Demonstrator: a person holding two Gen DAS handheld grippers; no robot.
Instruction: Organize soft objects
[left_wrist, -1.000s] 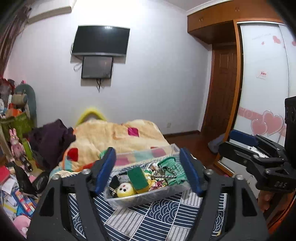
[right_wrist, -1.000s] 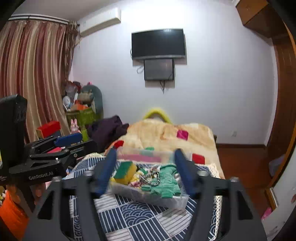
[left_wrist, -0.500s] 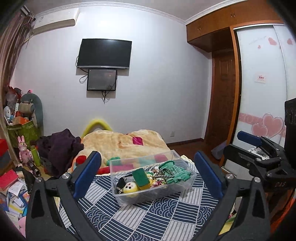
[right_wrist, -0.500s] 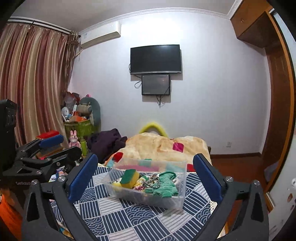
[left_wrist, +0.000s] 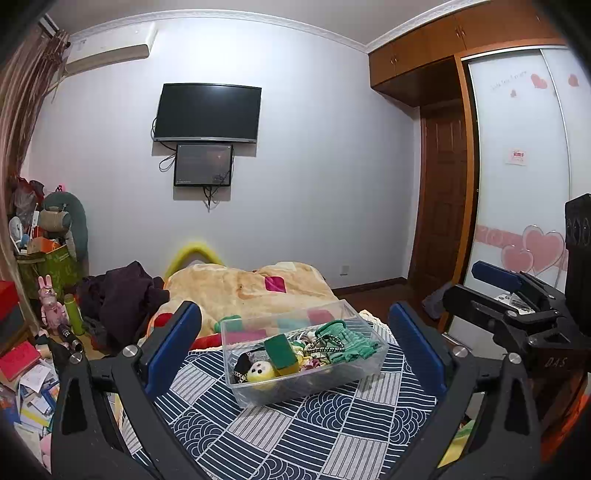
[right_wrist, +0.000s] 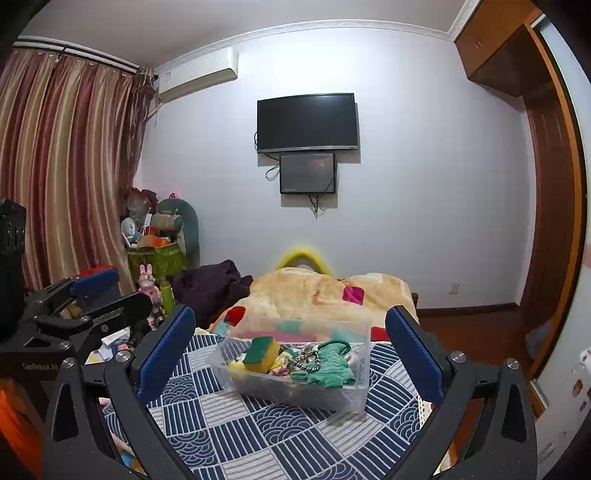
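Note:
A clear plastic bin sits on a navy patterned cloth. It holds a green-and-yellow sponge, a yellow toy with dark spots, green knit cloth and a beaded chain. My left gripper is open and empty, back from the bin. My right gripper is open and empty too. Each gripper shows at the edge of the other's view.
A beige blanket and dark clothes lie on the bed behind the bin. Clutter, books and toys fill the floor at left. A wardrobe with a sliding door stands at right. A TV hangs on the far wall.
Both grippers have opened wide and pulled back and up from the bin. The bin now looks smaller and farther away in both views.

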